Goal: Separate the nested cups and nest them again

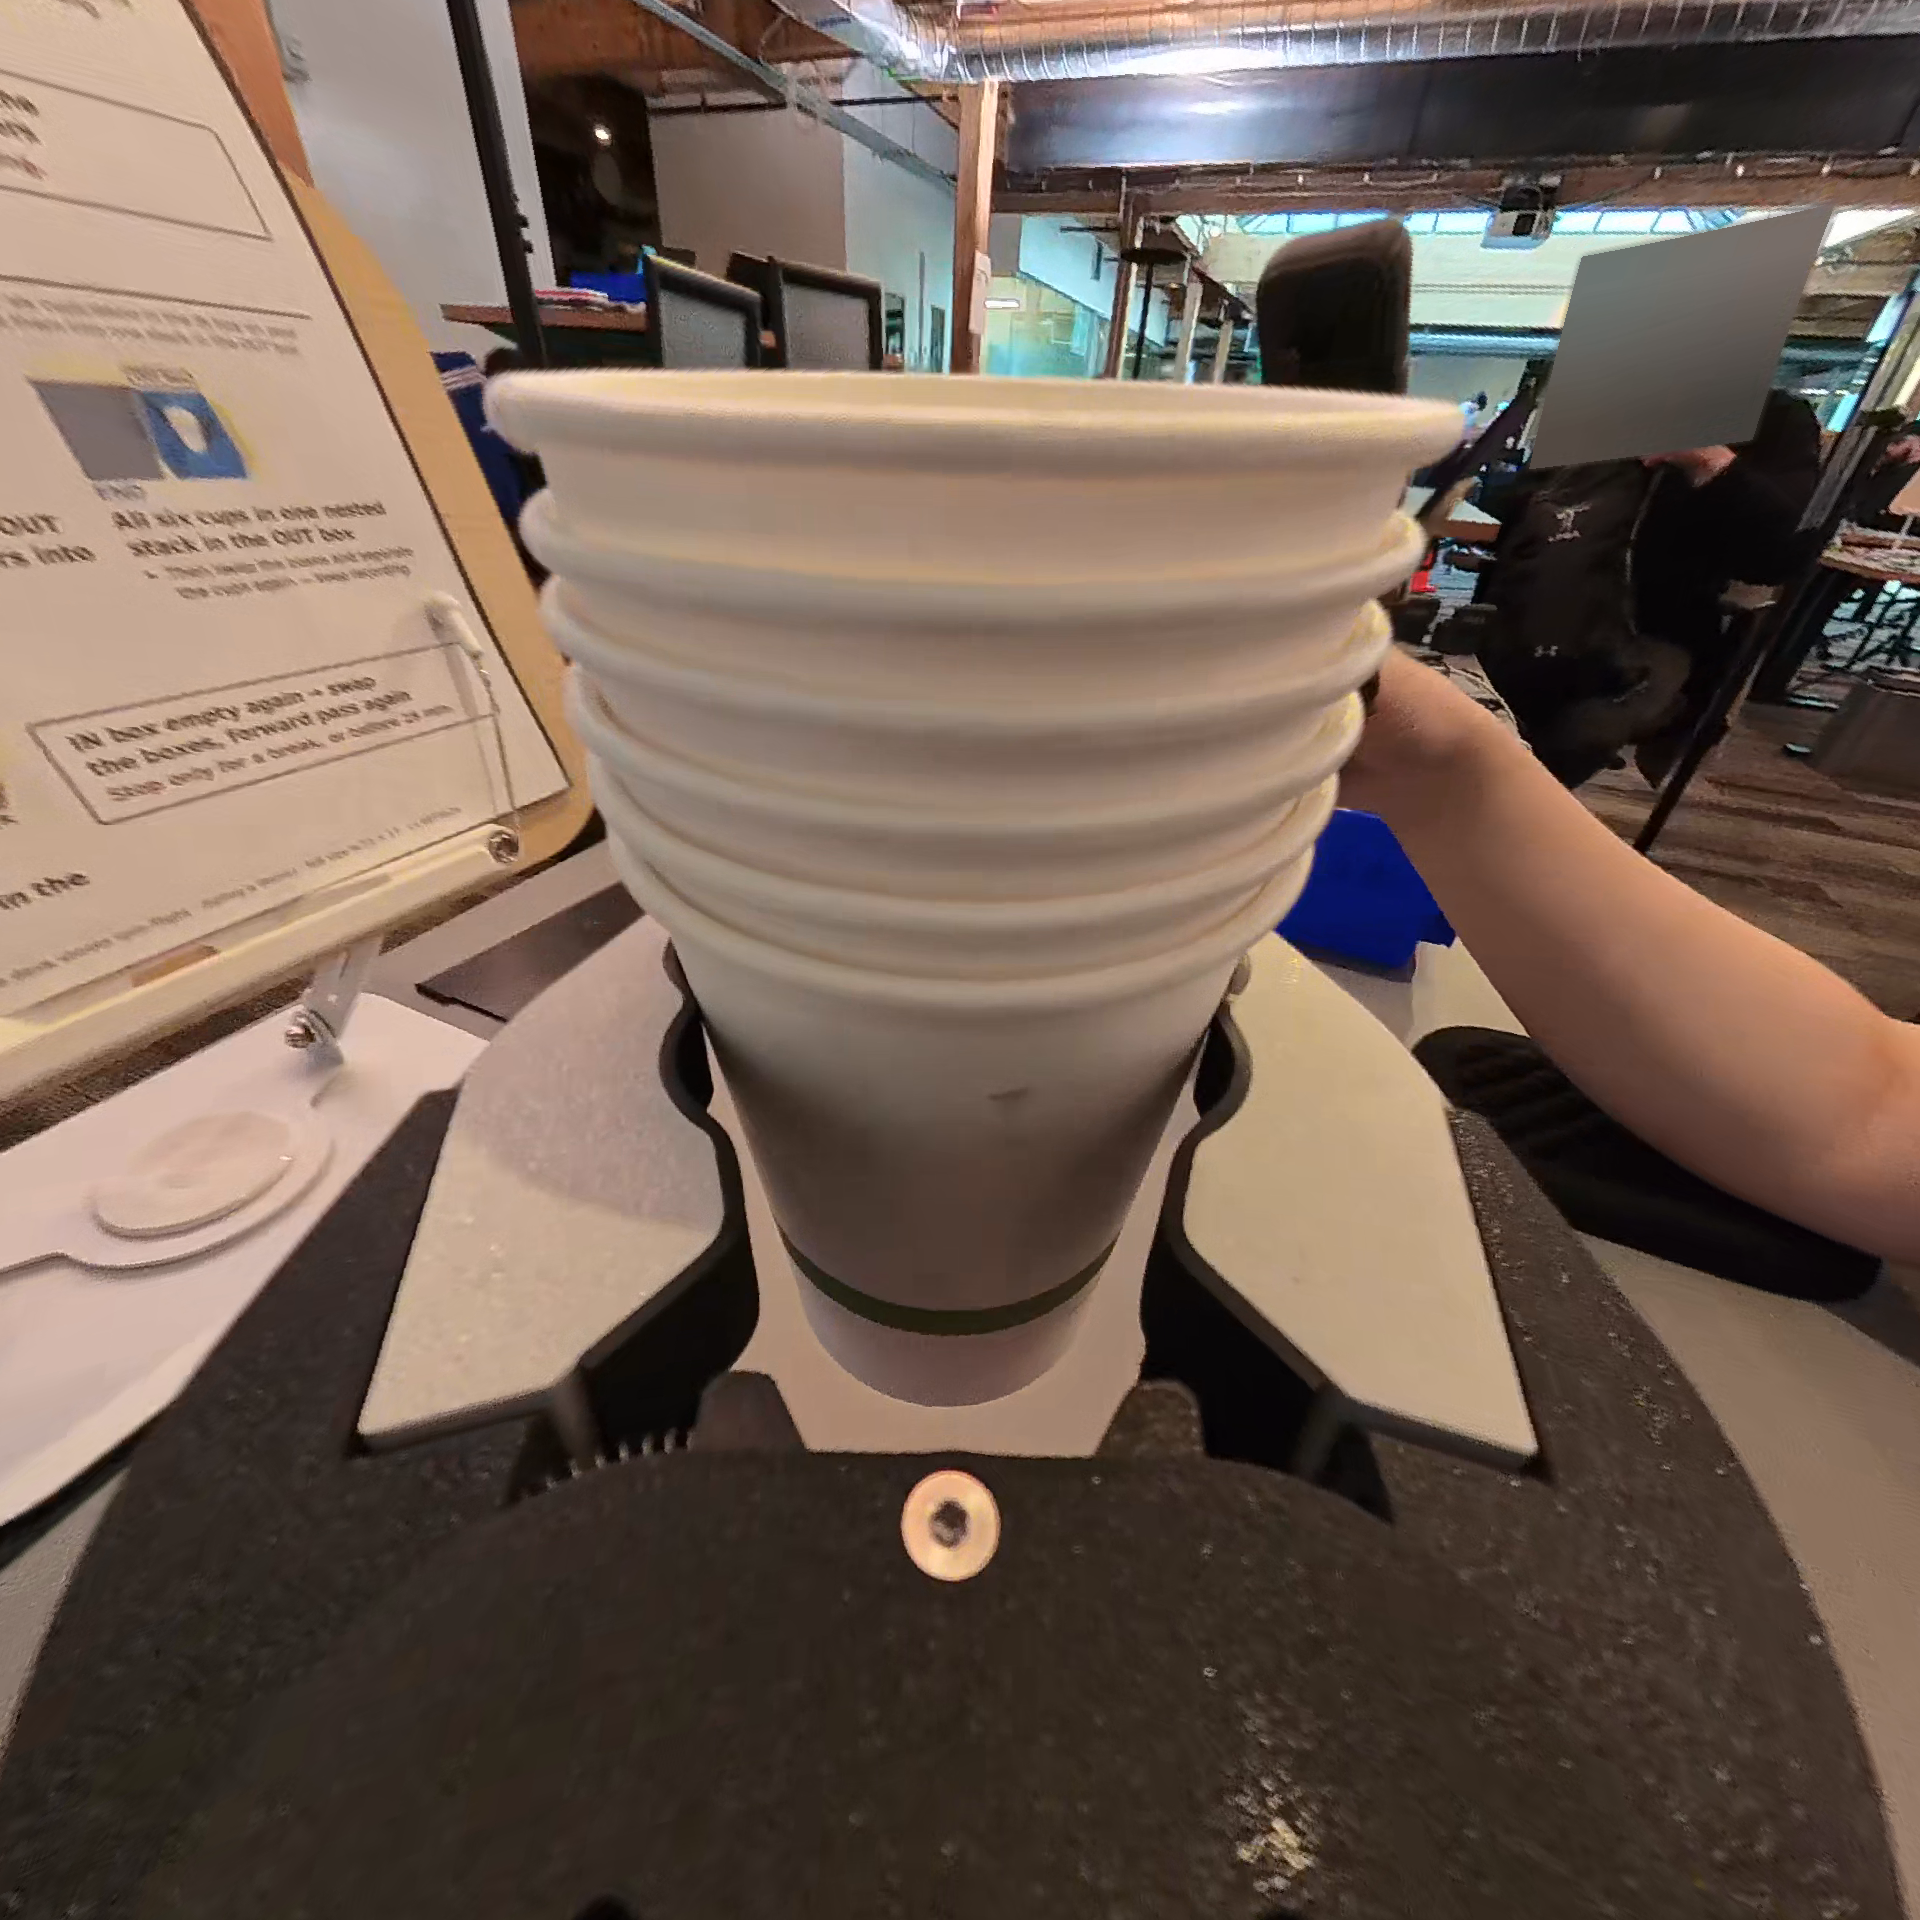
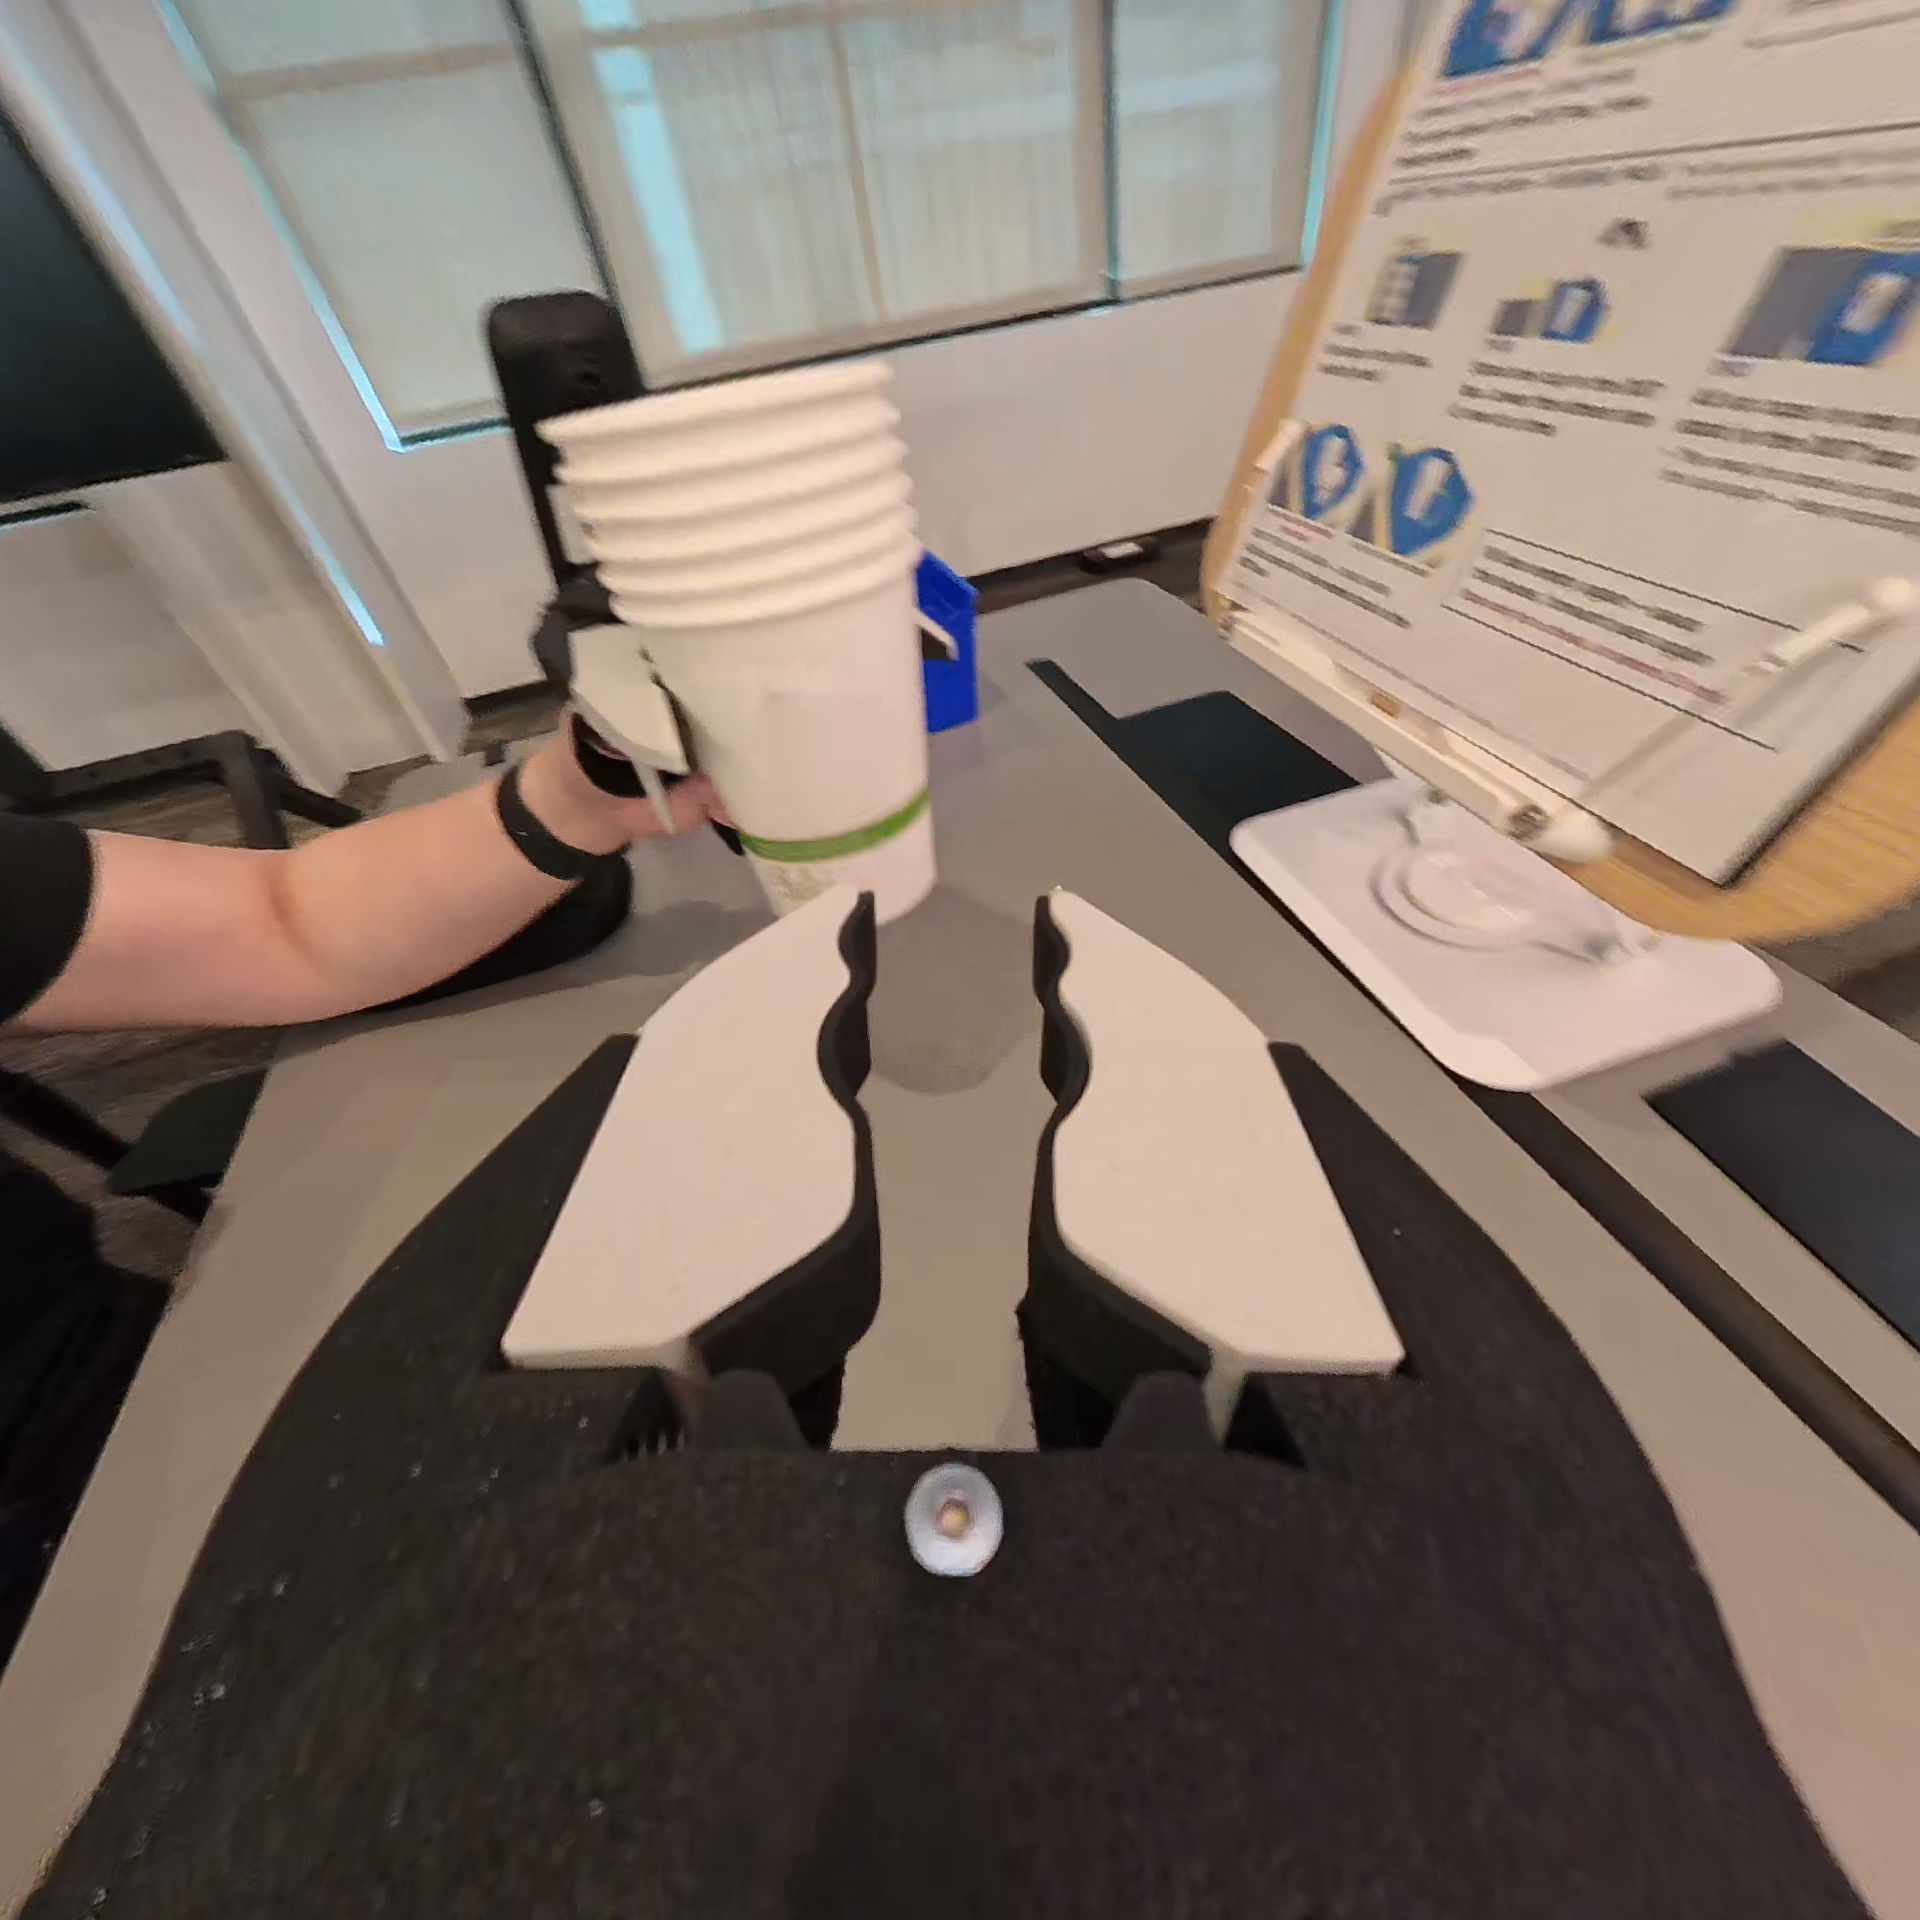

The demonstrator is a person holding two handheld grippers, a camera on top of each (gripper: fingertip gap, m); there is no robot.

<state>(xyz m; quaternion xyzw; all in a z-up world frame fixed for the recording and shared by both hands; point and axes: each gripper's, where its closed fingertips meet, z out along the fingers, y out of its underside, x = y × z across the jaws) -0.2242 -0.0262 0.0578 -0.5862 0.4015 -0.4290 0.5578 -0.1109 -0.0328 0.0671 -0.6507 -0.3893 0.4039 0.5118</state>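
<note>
Left gripper (image 1: 951, 1049) clamped on nested stack of white cups (image 1: 961, 727), upright, lifted above grey table (image 2: 1091, 665). Left forearm (image 2: 312, 914) roughly level, wristband at wrist. Right gripper (image 2: 954, 935) empty, fingers apart, low over table, near stack. Blue bin (image 2: 948, 655) behind stack.

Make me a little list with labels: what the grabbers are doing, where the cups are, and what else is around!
left gripper: shut on the stack of cups, around the bottom cup
right gripper: open, holding nothing
stack of cups: white paper cups nested together, held up off the grey table, slightly tilted
bottom cup mark: a green band near its base
separated yet: no, all nested
blue bin: behind the stack
instruction board: on a white stand, right side
</note>
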